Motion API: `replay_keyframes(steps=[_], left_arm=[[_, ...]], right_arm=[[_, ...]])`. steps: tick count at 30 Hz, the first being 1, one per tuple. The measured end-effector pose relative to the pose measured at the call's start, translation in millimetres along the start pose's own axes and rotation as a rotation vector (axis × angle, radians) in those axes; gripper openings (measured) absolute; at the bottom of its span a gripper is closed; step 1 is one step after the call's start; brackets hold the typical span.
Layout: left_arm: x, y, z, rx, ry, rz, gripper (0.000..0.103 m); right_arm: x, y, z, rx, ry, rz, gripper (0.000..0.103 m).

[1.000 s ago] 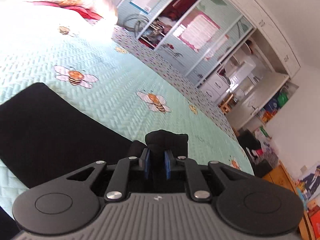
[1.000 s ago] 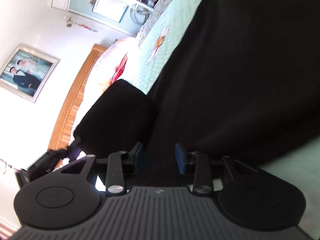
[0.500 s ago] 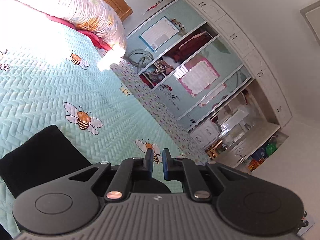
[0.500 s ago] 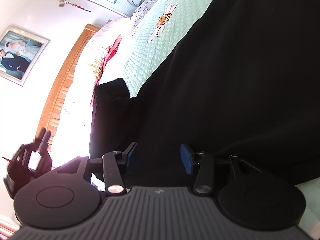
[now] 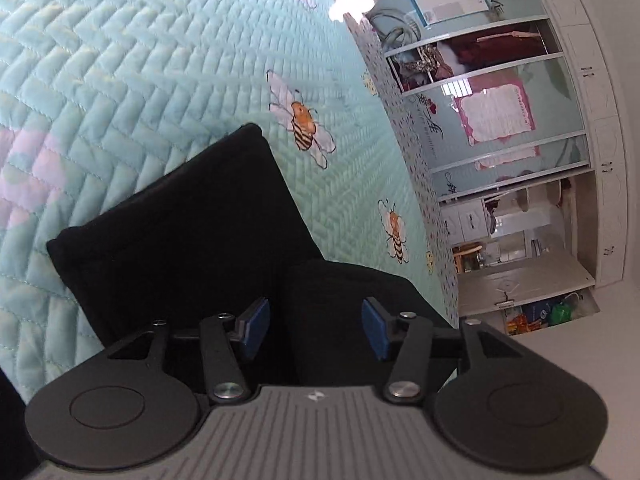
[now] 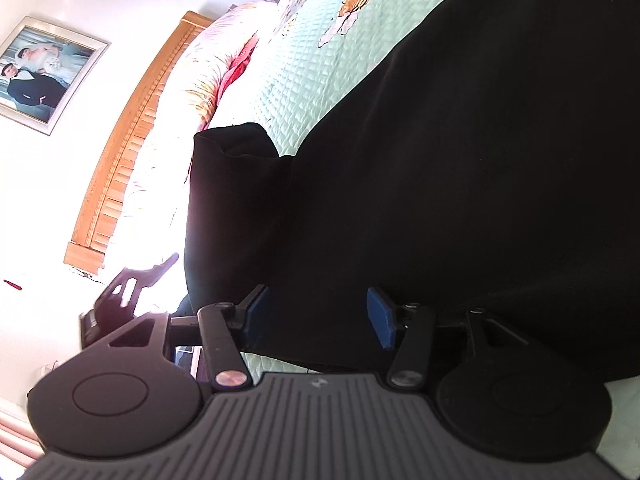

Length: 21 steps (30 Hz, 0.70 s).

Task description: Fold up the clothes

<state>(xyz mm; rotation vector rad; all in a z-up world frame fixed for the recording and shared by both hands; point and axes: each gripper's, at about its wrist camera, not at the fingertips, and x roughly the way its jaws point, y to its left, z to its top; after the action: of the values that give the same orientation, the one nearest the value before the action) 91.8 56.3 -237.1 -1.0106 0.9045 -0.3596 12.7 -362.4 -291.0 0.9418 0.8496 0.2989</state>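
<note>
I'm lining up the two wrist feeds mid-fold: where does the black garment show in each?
Left wrist: the black garment fills the lower centre, running under the left gripper.
Right wrist: the black garment covers the centre and right, above the right gripper.
Shared landmark: the mint quilted bedspread with bee prints.

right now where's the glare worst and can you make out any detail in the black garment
Right wrist view: sunlight blows out the pillows by the headboard to plain white, and the black garment is one dark mass with hardly any folds readable. Left wrist view: milder, only a small burnt-out patch at the top; the garment shows its edges, and the wardrobe bows from the fisheye.
</note>
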Motion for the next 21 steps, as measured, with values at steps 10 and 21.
replay_keyframes(steps=[10,21], left_arm=[[62,22,10,-0.221,0.269,-0.168,0.058],[-87,4,-25,0.145,-0.33,-0.191,0.012]], right_arm=[[27,13,0,-0.025,0.024,-0.036,0.062],[32,17,-5,-0.073,0.035,-0.097,0.062]])
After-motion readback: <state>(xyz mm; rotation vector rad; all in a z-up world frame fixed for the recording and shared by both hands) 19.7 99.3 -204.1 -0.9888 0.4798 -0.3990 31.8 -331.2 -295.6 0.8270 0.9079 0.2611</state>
